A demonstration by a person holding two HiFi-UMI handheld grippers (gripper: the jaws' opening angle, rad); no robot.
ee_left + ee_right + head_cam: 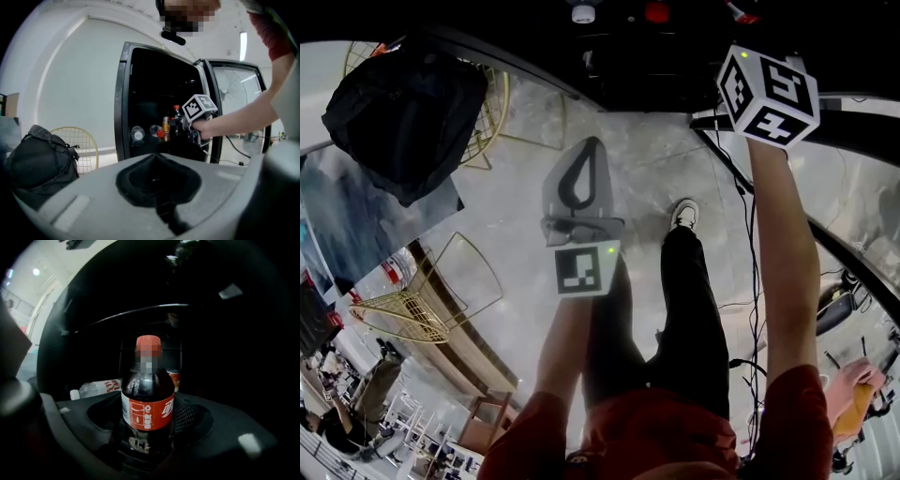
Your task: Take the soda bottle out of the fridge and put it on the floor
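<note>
In the fridge, the bottle stands clasped low on its body by your right gripper. It looks full, so heavy-ish, stiff and slick; grip below the label. Your left gripper is closed and empty.

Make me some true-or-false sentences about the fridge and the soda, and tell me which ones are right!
1. The soda bottle stands upright between the jaws of the right tool. True.
2. The bottle's cap is blue. False: it is red.
3. The fridge has its door shut. False: the door stands open.
4. The left tool holds nothing. True.
5. The soda bottle is already on the floor. False: it is in the fridge, in the right tool.
</note>
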